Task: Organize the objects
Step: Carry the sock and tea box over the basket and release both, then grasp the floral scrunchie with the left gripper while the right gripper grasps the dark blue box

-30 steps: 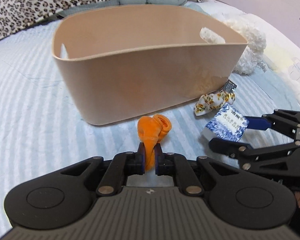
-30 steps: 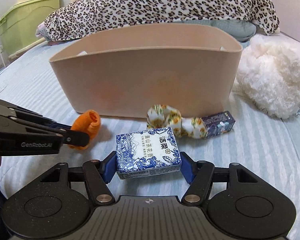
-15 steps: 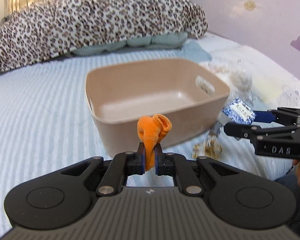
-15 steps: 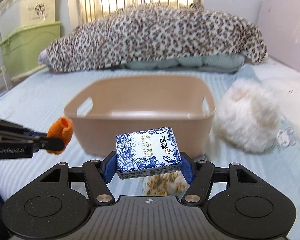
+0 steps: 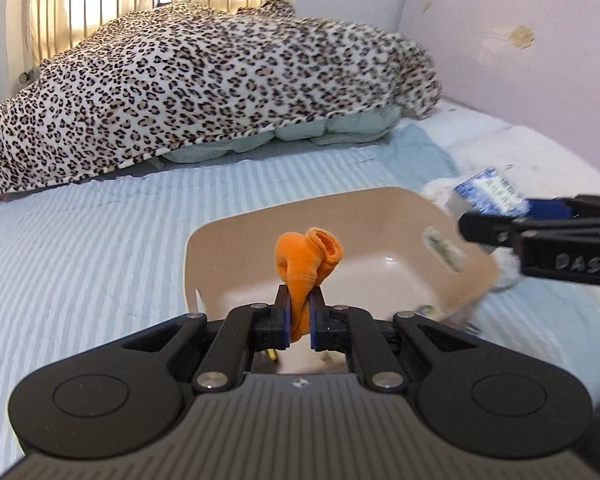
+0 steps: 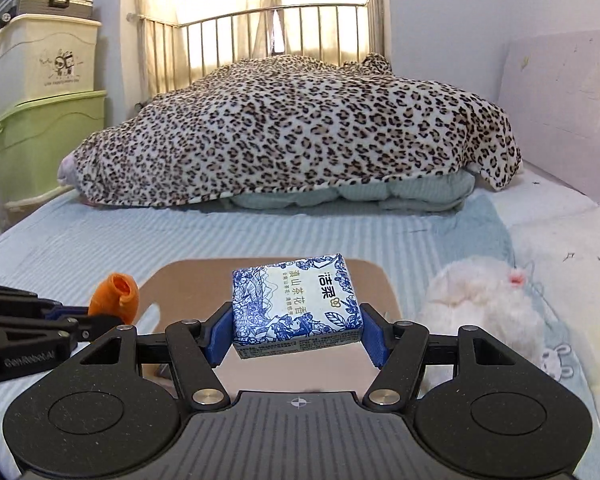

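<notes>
Orange cloth [image 5: 306, 258], plain, no print. Tissue pack [image 6: 296, 304]: white ground, dense blue line drawing, gold and black characters on top. Bin [image 5: 364, 216]: flat beige inside and out. Bed sheet [image 5: 80, 240]: pale blue with fine white stripes. Blanket [image 6: 300, 132] at far end: leopard print, dark spots on cream and tan. Plush toy [image 6: 484, 300] on right: fluffy white, small pink mark. Left gripper [image 5: 299, 316] and right gripper [image 6: 296, 336]: black bodies, blue pads. Storage boxes [image 6: 40, 100] far left: one cream, one light green.

Black linkage claws [image 5: 299, 316] — blue pads [image 6: 220, 336], silver screws, ribbed grey housings.
</notes>
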`<state>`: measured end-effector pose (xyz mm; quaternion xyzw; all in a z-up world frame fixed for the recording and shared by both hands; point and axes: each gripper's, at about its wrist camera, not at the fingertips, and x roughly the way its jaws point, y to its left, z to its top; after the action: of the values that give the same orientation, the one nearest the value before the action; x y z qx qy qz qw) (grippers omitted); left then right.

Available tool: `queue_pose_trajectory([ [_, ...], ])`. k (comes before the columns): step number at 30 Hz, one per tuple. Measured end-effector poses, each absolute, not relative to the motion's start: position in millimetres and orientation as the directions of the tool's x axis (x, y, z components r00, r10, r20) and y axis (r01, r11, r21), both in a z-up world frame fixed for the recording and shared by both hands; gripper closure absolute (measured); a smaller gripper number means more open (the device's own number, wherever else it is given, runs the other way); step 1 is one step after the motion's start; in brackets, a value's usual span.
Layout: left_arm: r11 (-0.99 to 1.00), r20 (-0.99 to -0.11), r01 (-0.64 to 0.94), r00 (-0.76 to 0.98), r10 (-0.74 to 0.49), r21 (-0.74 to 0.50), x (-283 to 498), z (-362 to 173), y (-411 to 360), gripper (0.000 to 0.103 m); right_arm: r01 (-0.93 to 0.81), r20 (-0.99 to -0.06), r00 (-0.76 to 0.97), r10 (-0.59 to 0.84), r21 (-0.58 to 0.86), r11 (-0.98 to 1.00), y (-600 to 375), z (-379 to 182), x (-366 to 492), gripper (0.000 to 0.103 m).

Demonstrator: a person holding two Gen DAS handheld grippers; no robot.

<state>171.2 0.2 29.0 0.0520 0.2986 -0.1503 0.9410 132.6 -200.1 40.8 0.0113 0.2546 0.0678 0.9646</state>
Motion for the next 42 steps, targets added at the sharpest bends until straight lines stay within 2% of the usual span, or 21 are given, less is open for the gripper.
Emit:
queue_pose_trajectory([
  [11,0.966,-0.709,0.251,0.693,-0.132,0.067,238.9,-29.4,-27.6,0.093,-0.074,-0.596,0.8,0.064,0.008,0.997,-199.3,0.0,195.6,0.041],
  [17,0.964,-0.745,0.257,0.655,-0.127,0.062,245.7,-45.1,-27.9,0.092,-0.076,-0.666,0.745,0.034,-0.034,0.997,-192.6,-25.4,211.1,0.04],
  [18,0.961,-0.744,0.268,0.654,-0.133,0.063,243.4,-45.0,-28.2,0.09,-0.08,-0.67,0.741,0.04,-0.029,0.996,-192.4,-26.9,210.6,0.035],
  [20,0.96,-0.733,0.272,0.666,-0.136,0.068,237.0,-42.1,-28.0,0.087,-0.079,-0.66,0.75,0.051,-0.014,0.997,-194.5,-26.5,204.8,0.033],
  [21,0.958,-0.727,0.279,0.672,-0.141,0.071,233.9,-39.7,-28.0,0.079,-0.077,-0.655,0.753,0.055,-0.005,0.997,-195.5,-24.9,202.0,0.031],
  [22,0.958,-0.72,0.277,0.679,-0.143,0.07,229.9,-36.4,-27.2,0.062,-0.074,-0.652,0.756,0.058,0.003,0.997,-197.4,-22.6,199.0,0.029],
  [24,0.961,-0.701,0.267,0.699,-0.142,0.072,220.0,-28.1,-25.8,0.043,-0.072,-0.642,0.764,0.067,0.018,0.997,-201.3,-15.7,192.0,0.028],
  [28,0.96,-0.682,0.271,0.715,-0.149,0.075,200.3,-14.4,-25.4,0.04,-0.067,-0.62,0.781,0.077,0.039,0.997,-209.6,-0.7,169.3,0.023],
  [33,0.965,-0.671,0.253,0.727,-0.147,0.063,177.8,-0.3,-24.3,0.036,-0.054,-0.62,0.782,0.067,0.04,0.998,-218.6,6.7,137.7,0.022],
  [42,0.966,-0.686,0.255,0.71,-0.16,0.039,143.8,1.8,-15.9,0.032,-0.016,-0.673,0.74,0.018,0.009,1.0,-232.8,-15.6,99.6,0.022],
])
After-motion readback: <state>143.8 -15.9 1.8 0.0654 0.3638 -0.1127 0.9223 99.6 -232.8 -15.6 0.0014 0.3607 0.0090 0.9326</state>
